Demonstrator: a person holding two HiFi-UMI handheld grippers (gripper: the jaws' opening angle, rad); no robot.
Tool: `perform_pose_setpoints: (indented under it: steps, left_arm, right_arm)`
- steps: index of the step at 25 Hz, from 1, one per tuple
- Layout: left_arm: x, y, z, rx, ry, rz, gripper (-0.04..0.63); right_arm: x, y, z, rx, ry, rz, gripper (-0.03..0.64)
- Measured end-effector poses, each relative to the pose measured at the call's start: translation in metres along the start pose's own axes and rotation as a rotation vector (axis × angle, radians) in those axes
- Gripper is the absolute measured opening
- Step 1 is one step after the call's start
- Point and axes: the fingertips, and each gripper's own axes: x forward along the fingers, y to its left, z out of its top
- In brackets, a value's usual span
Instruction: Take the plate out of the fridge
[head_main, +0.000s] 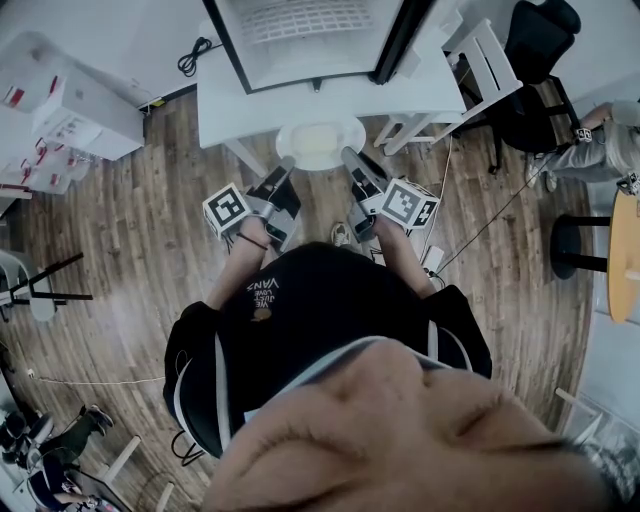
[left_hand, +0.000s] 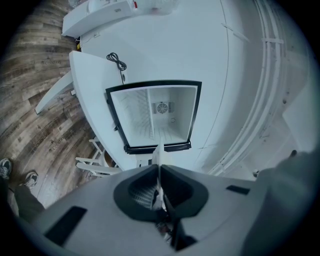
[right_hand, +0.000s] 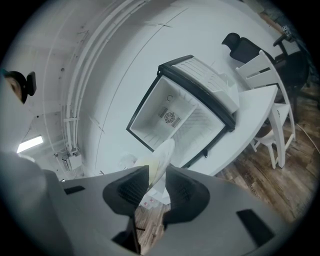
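Note:
A pale round plate (head_main: 318, 143) hangs just in front of the white table's edge, below the open fridge (head_main: 310, 40). My left gripper (head_main: 287, 163) is shut on its left rim and my right gripper (head_main: 348, 155) is shut on its right rim. In the left gripper view the plate (left_hand: 158, 152) shows edge-on as a thin white sliver between the closed left gripper (left_hand: 158, 169) pads. In the right gripper view the plate rim (right_hand: 164, 156) sits tilted between the right gripper (right_hand: 157, 174) pads. The fridge (left_hand: 155, 115) interior shows bare walls and a rear fan; the same fridge (right_hand: 175, 117) fills the right gripper view.
The fridge stands on a white table (head_main: 225, 95) with its door (right_hand: 210, 85) swung open. A white chair (head_main: 480, 60) and a black office chair (head_main: 535, 60) stand at right, boxes (head_main: 70, 120) at left. A seated person (head_main: 600, 150) is at far right, beside a black stool (head_main: 580, 245).

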Motion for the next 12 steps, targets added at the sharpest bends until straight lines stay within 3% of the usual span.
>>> perform_pose_setpoints:
  steps: [12]
  left_arm:
    - [-0.0005, -0.0021, -0.0008, -0.004, 0.010, 0.007, 0.032]
  right_arm:
    - [-0.0016, 0.0070, 0.0004, 0.016, -0.008, -0.003, 0.109]
